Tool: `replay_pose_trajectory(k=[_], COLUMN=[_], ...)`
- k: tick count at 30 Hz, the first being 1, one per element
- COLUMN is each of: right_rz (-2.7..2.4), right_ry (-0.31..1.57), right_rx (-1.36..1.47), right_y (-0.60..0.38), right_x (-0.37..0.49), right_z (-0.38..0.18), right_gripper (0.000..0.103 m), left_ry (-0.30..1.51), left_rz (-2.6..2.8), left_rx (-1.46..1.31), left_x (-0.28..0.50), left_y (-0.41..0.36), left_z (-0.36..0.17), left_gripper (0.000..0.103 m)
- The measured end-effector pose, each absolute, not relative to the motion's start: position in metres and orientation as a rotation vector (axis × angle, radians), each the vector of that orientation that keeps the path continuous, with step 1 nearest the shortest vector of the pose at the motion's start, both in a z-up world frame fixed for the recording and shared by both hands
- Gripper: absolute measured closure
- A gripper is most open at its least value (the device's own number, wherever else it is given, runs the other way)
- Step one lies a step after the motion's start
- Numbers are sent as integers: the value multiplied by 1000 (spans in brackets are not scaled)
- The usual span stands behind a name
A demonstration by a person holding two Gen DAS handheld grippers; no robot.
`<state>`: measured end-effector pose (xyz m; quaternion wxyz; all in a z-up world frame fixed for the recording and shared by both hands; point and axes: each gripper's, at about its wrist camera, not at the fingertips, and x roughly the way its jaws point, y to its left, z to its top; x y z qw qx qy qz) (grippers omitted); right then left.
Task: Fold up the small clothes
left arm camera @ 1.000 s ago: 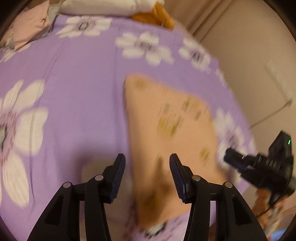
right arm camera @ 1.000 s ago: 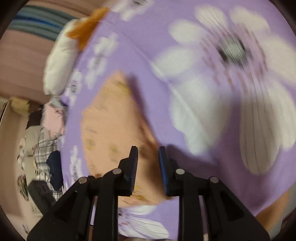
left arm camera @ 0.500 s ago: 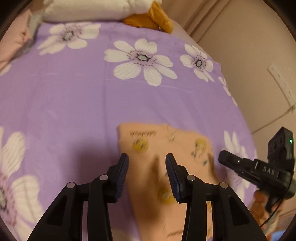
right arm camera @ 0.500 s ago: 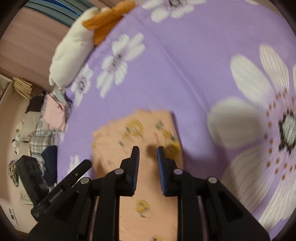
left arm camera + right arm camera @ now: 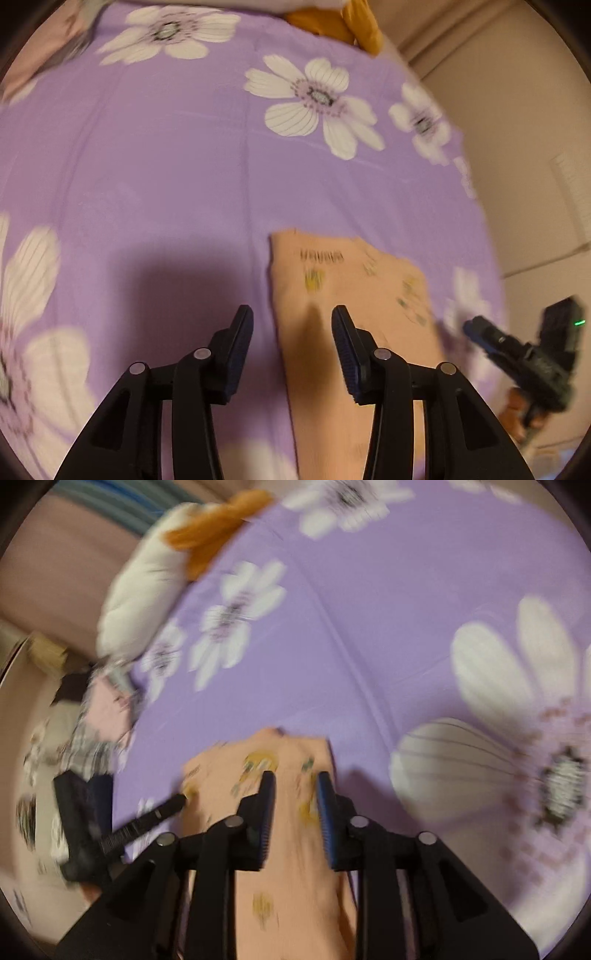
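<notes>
A peach garment (image 5: pixel 351 280) with small yellow prints lies flat on the purple flowered bedsheet (image 5: pixel 166 177). My left gripper (image 5: pixel 291 314) hovers over the garment's left edge with its jaws opening. One finger is above the sheet, the other above the cloth, and nothing is pinched. In the right wrist view the garment (image 5: pixel 221 771) runs under my right gripper (image 5: pixel 295 779), whose jaws are also opening; cloth shows between them but the pads do not press it. Each gripper appears in the other's view: the right gripper (image 5: pixel 471 326), the left gripper (image 5: pixel 177 803).
A white pillow (image 5: pixel 140 590) with an orange part (image 5: pixel 214 528) lies at the head of the bed. Pink and plaid clothes (image 5: pixel 92 734) are piled at the bed's far side. A beige wall (image 5: pixel 517 129) borders the bed's right edge. A hand (image 5: pixel 517 406) holds the right gripper.
The garment's far edge sits lower in both views and the cloth lies flatter. Both grippers have shifted across the bed. Both pairs of jaws stand wider than half a second ago.
</notes>
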<state>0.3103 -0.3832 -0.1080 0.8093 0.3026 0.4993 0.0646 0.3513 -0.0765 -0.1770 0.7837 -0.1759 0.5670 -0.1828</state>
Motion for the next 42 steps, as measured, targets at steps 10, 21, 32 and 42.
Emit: replay_pose_trajectory(k=[10,21,32,42], right_rz=[394,672,593,496], right_ry=[1269,1255,1172,1144], right_rx=[867,971,845,764], right_y=[-391,-345,-342,-332], right_x=[279,311,305,305], right_z=[-168,-193,-208,-196], right_gripper=[28,26,83,82], left_ry=[1416,1438,1401,1449], left_rz=[-726,-984,-837,-643], left_rx=[-680,-785,-686,-687], left_x=[316,361,357,358], left_y=[-64,-133,-133,-141], left_z=[-233,-248,-270,-256], left_gripper=[13,11,74,80])
